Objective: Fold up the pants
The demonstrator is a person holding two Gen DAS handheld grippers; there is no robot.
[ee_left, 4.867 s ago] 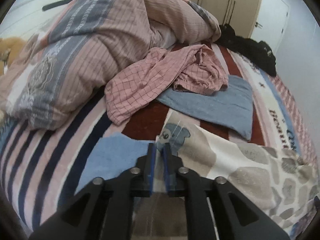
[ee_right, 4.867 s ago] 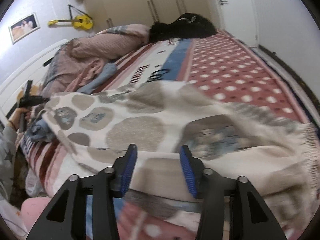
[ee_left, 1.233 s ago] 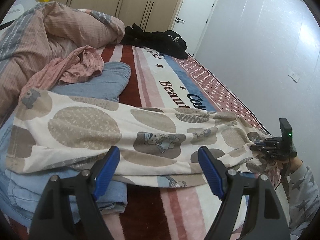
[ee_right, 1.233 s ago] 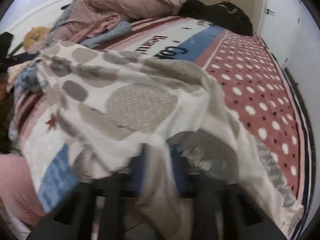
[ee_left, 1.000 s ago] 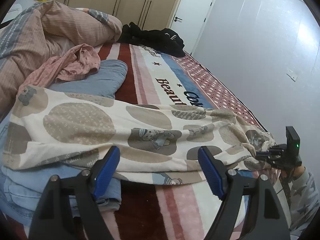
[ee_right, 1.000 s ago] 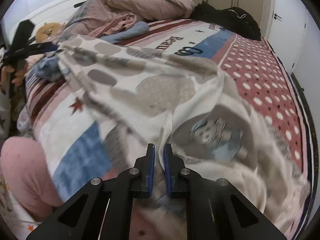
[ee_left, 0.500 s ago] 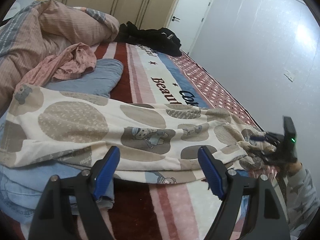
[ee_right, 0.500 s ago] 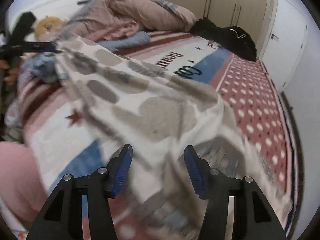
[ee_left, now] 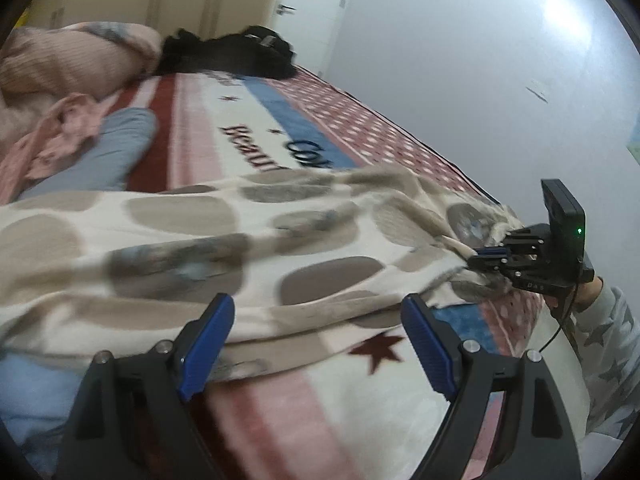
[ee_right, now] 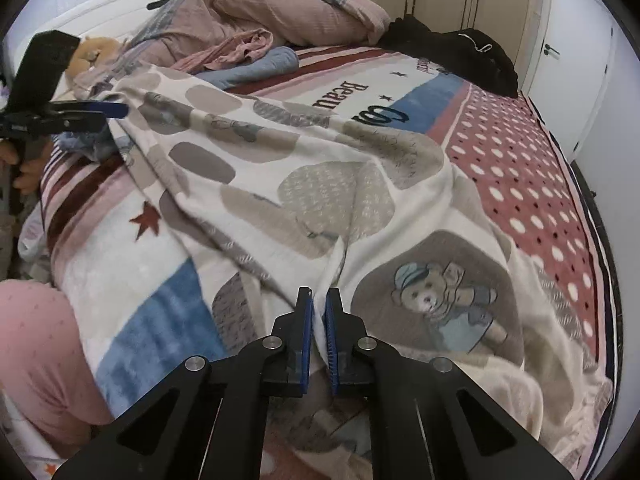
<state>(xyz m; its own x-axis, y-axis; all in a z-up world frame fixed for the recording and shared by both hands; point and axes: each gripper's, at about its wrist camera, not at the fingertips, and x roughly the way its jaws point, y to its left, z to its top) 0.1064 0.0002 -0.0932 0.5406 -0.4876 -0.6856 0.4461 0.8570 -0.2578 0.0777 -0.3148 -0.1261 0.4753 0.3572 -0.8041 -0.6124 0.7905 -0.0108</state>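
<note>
The cream pants (ee_left: 248,248) with grey-brown blotches and teddy-bear prints lie stretched across the bed. In the right wrist view the pants (ee_right: 304,184) run from my gripper toward the far left. My right gripper (ee_right: 319,312) is shut on a fold of the pants near the leg end; it also shows in the left wrist view (ee_left: 486,256) pinching the cloth. My left gripper (ee_left: 316,340) is open and empty just above the near edge of the pants; in the right wrist view it (ee_right: 112,110) hovers at the waist end.
A patterned fleece blanket (ee_right: 532,168) covers the bed. A pink checked garment (ee_left: 60,132), a grey-blue folded cloth (ee_left: 104,152) and a bunched duvet (ee_right: 256,8) lie near the head. Black clothes (ee_right: 452,52) sit at the far side. Blue jeans (ee_left: 28,384) lie under the waist end.
My right gripper, open half a second ago, has closed on a fold of the pants. My left gripper stays open and has swung right and lower over the pants.
</note>
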